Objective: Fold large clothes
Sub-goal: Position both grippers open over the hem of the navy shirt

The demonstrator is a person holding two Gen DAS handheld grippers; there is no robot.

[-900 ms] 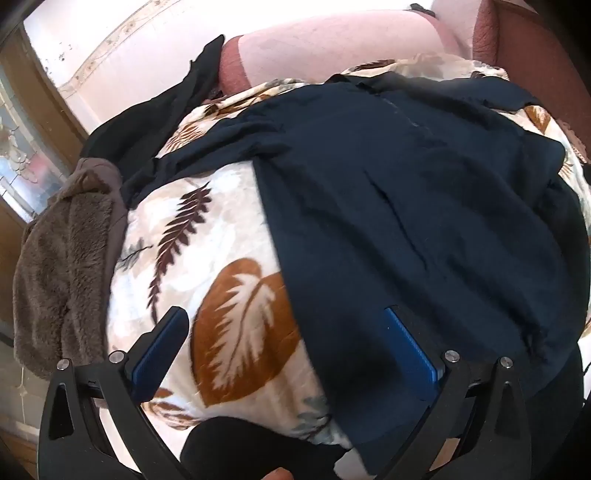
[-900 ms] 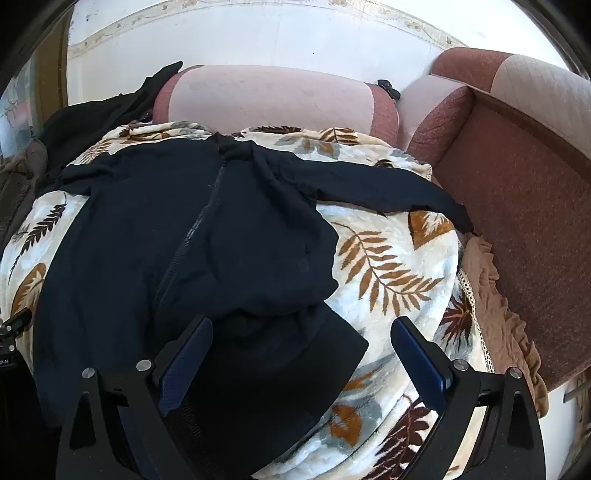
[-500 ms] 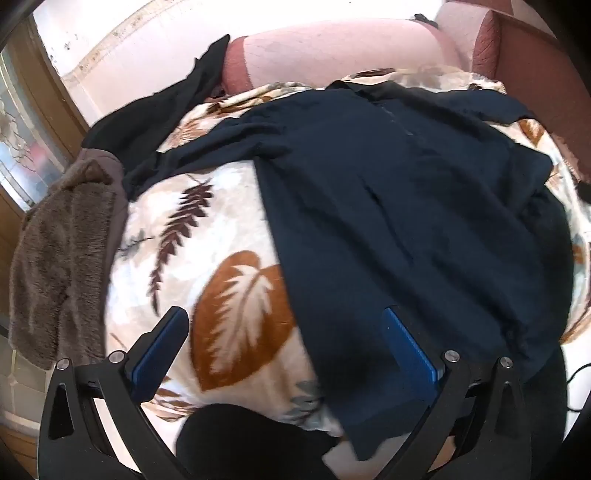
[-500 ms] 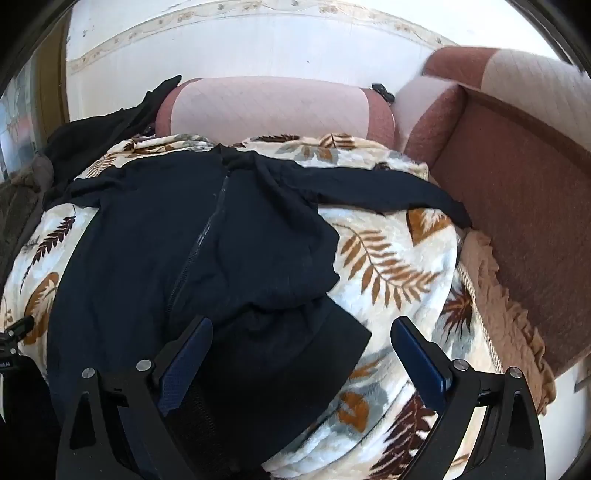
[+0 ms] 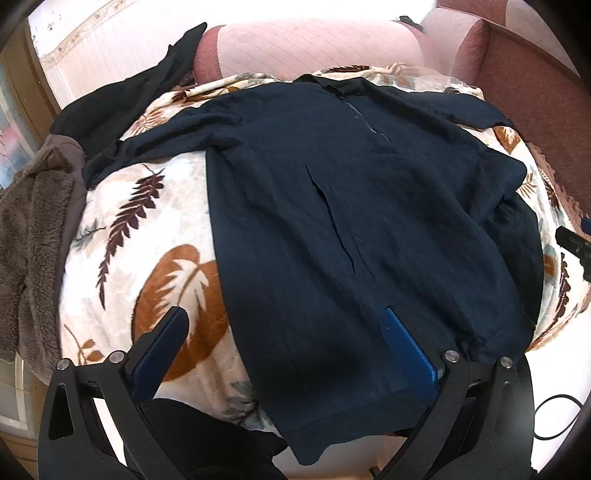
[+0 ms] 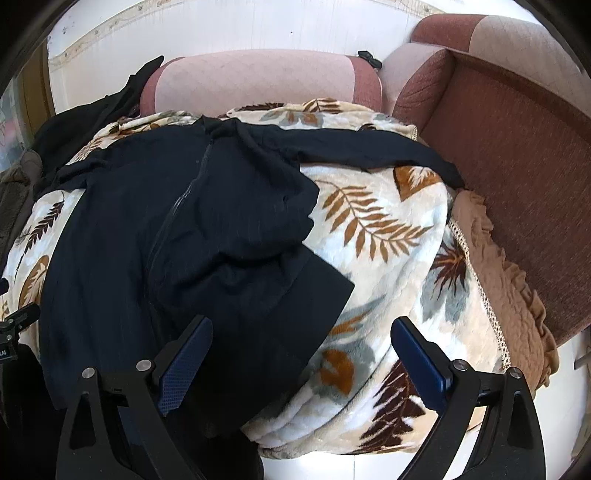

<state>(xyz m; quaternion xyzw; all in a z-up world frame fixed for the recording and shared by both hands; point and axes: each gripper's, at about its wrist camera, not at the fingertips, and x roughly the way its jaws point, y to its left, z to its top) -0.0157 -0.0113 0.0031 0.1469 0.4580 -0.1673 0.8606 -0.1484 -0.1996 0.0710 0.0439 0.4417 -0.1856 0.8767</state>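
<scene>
While both tongs, left (image 5: 284, 347) and right (image 6: 301, 354), gape empty, the navy jacket (image 5: 351, 229) hem overhangs the leaf-print blanket (image 6: 388, 236) edge.

A pink-and-maroon sofa (image 6: 498, 155) fills the upper right; a bright white wall (image 6: 258, 26) with a patterned border runs behind it.

Leaf-print blanket (image 5: 147, 229), pink sofa cushion (image 6: 258, 85), brown fleece (image 5: 29, 236), ruffled tan cover (image 6: 513, 295)
</scene>
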